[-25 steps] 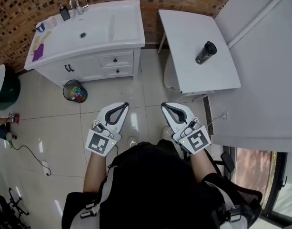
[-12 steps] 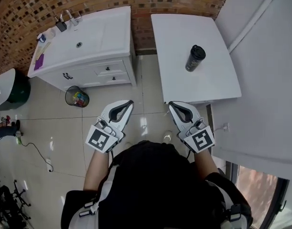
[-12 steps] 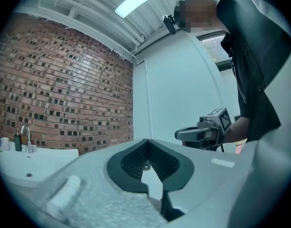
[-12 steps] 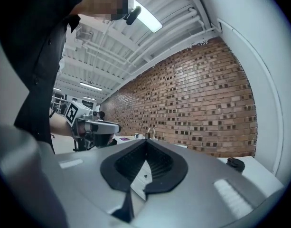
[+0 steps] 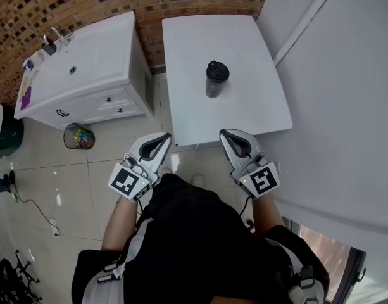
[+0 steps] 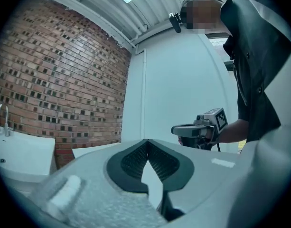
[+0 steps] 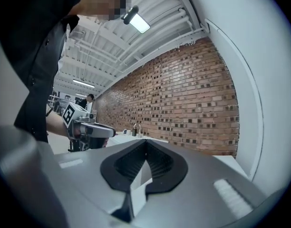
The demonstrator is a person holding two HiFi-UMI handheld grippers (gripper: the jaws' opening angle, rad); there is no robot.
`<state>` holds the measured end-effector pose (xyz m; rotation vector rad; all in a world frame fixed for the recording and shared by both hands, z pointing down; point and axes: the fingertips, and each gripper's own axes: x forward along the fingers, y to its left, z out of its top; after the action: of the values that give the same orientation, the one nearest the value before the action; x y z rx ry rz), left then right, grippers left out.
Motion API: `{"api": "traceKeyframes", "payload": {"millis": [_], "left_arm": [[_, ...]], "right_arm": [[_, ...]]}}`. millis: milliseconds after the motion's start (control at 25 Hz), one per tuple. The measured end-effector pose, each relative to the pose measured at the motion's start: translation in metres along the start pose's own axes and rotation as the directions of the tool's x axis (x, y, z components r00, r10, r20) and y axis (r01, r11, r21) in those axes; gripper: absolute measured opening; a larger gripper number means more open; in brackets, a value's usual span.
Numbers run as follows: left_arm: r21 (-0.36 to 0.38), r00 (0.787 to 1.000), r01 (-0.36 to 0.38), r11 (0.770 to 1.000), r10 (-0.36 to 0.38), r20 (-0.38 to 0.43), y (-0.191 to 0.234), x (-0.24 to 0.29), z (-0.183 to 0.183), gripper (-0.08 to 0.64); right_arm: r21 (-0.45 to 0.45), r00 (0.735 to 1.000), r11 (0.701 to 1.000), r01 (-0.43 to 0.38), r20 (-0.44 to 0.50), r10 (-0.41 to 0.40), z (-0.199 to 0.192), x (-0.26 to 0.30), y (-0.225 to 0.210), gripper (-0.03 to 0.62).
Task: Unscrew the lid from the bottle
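Standing off the bottle, unscrewing not started

Dark bottle (image 5: pixel 216 84) stood upright near the middle of the white table (image 5: pixel 187 106), with its black lid (image 5: pixel 217 68) on and apparently fully seated. Nothing touched it. Left gripper (image 5: pixel 162 138) and right gripper (image 5: pixel 227 134) were both held just off the table's near edge, well apart from the bottle, each with jaws pressed together on nothing. Zero progress by my read: I had yet to reach in, clamp the body with one, pinch the lid with the other, and twist it off. Sink cabinet (image 5: pixel 86 62) and waste bin (image 5: pixel 78 136) sat off to the left, irrelevant.
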<state>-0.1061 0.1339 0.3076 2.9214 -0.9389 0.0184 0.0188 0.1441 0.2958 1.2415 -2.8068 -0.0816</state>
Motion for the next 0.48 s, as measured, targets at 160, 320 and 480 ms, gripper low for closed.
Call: {"api": "traceKeyframes", "payload": {"millis": [160, 320, 480], "left_arm": [[-0.017, 0.996, 0.083, 0.996, -0.084, -0.011, 0.003, 0.049, -0.002, 0.003], [-0.03, 0.991, 0.13, 0.991, -0.13, -0.018, 0.027, 0.095, -0.012, 0.003], [-0.047, 0.982, 0.169, 0.984, -0.173, -0.082, 0.048, 0.14, -0.04, 0.019]], "right_arm": [[-0.046, 0.998, 0.999, 0.018, -0.051, -0.02, 0.002, 0.004, -0.029, 0.005], [-0.062, 0.996, 0.996, 0.067, -0.063, -0.07, 0.006, 0.019, -0.057, 0.005], [-0.027, 0.984, 0.988, 0.151, -0.088, -0.153, -0.002, 0.021, -0.103, 0.005]]}}
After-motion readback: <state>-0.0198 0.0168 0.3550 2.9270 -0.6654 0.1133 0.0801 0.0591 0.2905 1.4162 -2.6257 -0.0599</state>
